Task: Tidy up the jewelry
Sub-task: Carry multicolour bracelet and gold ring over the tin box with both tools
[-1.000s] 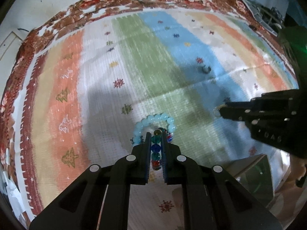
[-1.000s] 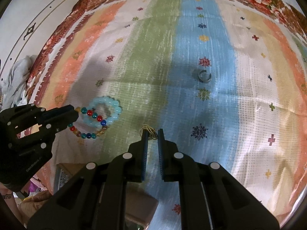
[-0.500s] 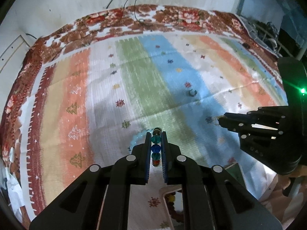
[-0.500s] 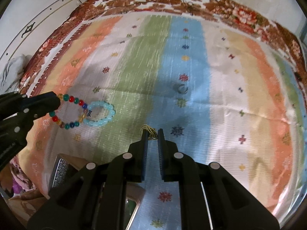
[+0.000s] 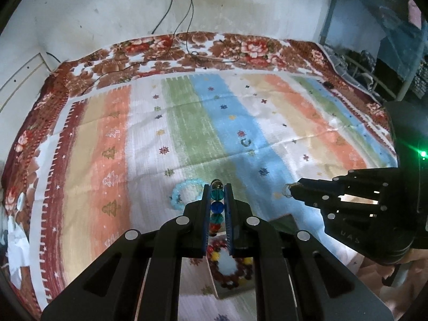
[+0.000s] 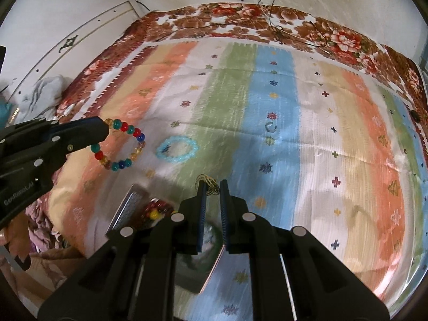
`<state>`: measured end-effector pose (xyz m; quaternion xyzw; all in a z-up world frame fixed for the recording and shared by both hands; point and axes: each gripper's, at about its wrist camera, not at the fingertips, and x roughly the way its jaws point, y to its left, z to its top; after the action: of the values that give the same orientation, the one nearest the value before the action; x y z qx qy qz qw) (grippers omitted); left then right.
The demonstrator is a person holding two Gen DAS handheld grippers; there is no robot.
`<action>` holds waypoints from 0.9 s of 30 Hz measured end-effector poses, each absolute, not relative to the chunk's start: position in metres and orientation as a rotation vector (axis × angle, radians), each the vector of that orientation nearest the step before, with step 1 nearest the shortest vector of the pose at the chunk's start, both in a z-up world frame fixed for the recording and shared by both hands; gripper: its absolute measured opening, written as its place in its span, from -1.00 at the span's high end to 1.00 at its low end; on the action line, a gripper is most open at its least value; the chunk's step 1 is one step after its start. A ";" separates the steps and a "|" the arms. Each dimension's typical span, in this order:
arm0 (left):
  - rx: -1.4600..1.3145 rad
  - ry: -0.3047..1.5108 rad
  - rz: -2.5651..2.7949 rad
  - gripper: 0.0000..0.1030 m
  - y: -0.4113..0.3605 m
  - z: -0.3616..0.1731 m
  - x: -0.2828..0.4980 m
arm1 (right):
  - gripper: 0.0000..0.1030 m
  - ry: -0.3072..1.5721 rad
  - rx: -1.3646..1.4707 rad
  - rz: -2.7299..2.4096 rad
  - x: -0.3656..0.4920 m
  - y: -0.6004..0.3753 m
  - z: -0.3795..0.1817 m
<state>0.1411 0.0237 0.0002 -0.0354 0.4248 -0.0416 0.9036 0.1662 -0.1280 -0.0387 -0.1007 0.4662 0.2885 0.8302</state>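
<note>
My left gripper (image 5: 217,187) is shut on a multicolour bead bracelet (image 5: 217,206), which hangs in the air in the right wrist view (image 6: 120,147) from the left gripper (image 6: 104,131). My right gripper (image 6: 212,183) is shut on a small piece of thin gold loops (image 6: 207,181); its tip (image 5: 290,190) shows at the right of the left wrist view. A light blue bead bracelet (image 5: 184,192) (image 6: 177,149) lies on the striped cloth. A small silver ring (image 5: 245,141) (image 6: 270,126) rests on the blue stripe beyond it.
An open box (image 5: 214,281) (image 6: 131,206) sits below both grippers at the near edge, with red and yellow beads (image 5: 230,267) (image 6: 155,210) inside. The striped cloth (image 5: 187,133) covers a floral blanket (image 5: 160,50). Cables (image 5: 187,26) run down the far wall.
Both grippers have risen and drawn back from the cloth. The multicolour bracelet has come off the cloth, away from the light blue one. The box has come into view beneath them.
</note>
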 end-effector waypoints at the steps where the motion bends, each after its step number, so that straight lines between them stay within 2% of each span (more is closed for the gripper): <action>1: -0.076 0.873 -0.088 0.82 0.022 0.002 0.136 | 0.78 0.984 -0.211 0.621 0.160 -0.130 -0.036; 14: -0.099 0.851 -0.134 0.82 0.000 0.002 0.088 | 0.78 0.962 -0.167 0.686 0.110 -0.148 -0.025; 27: -0.074 0.878 -0.138 0.82 -0.008 -0.008 0.083 | 0.78 0.998 -0.170 0.666 0.115 -0.151 -0.038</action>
<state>0.0833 -0.0078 -0.0082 -0.0360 0.4245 -0.0665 0.9023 0.1151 -0.1511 -0.0381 -0.0799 0.4691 0.3128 0.8220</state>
